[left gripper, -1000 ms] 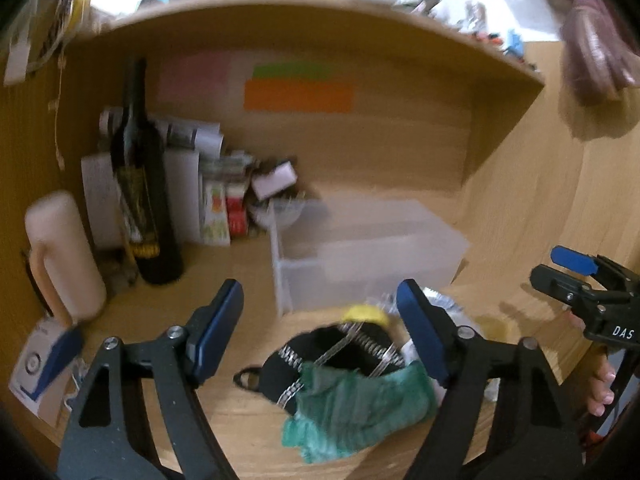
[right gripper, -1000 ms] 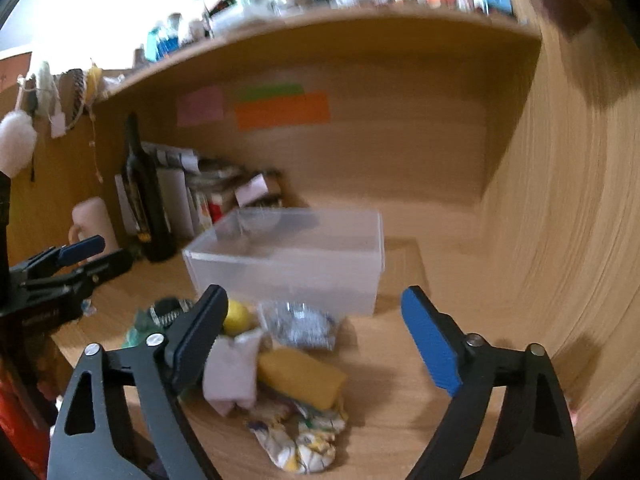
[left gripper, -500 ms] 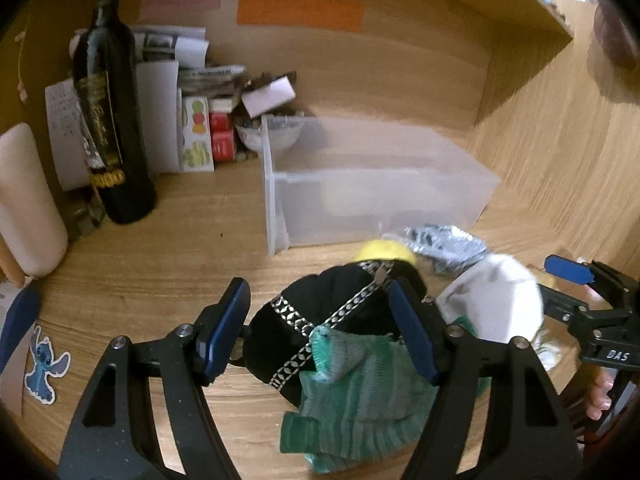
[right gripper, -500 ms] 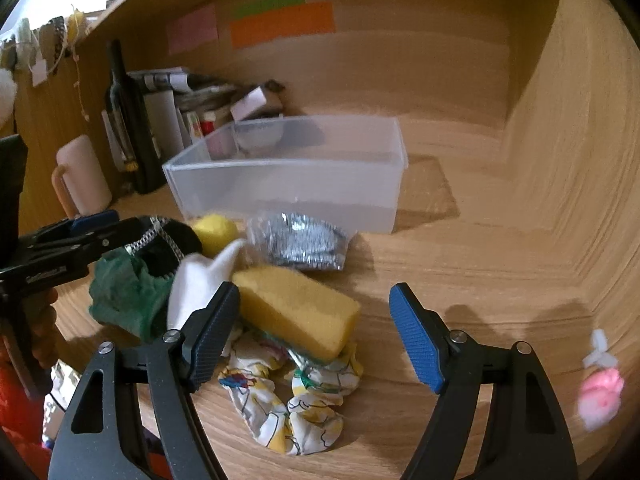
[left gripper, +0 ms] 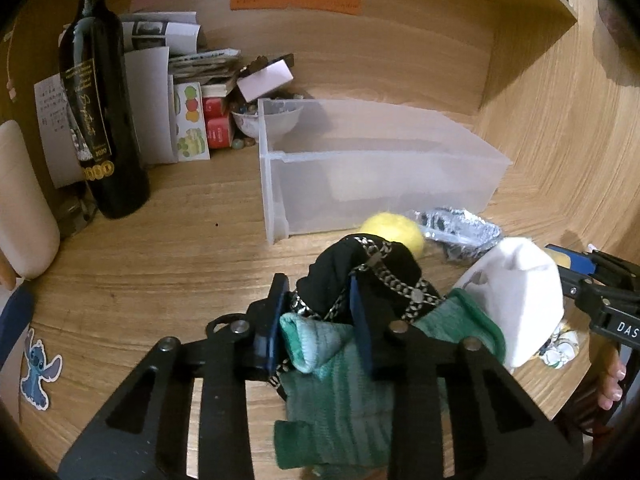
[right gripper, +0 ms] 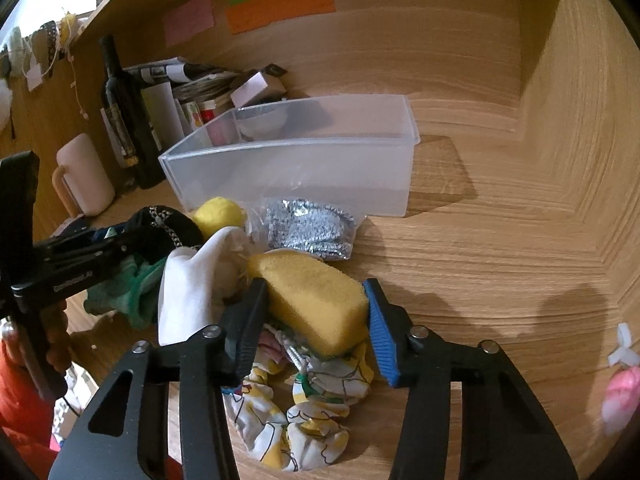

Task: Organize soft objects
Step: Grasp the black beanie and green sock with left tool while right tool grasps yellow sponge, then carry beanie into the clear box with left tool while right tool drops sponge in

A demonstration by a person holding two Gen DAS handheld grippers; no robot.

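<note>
- Left claw (left gripper: 320, 320): nearly closed, pinching a bundle of green knit fabric (left gripper: 340, 392) together with a black cloth with chain trim (left gripper: 360, 272). Green piece hangs down between the claw's arms; black piece bulges out ahead of the fingertips.
- Right claw (right gripper: 316, 316): pressed onto a yellow sponge (right gripper: 312, 296), one pad on each long side. Sponge is tilted, its near end over a patterned white-and-yellow cloth (right gripper: 296, 420) that lies crumpled on the wooden surface (right gripper: 500, 260).
- White cloth (right gripper: 188, 288): just left of the sponge, draped upright, touching the green fabric on its far side. In the left wrist view it sits to the right of the left claw, between the two tools.
- Yellow ball (left gripper: 394, 230): just beyond the black cloth, touching it, close to the front wall of the bin.
- Silvery scrubber in a clear bag (right gripper: 308, 228): beyond the sponge, resting against the front wall of the bin, beside the yellow ball.
- Clear plastic bin (right gripper: 300, 160): sits on the surface behind the pile. No soft items visible inside it.
- Dark wine bottle (left gripper: 100, 120): upright, left of the bin and apart from it. Papers and small boxes (left gripper: 188, 92) stacked behind it against the back panel.
- Cream mug (right gripper: 84, 176): left of the bottle.
- Back panel: pink, green and orange sticky notes (right gripper: 280, 0).
</note>
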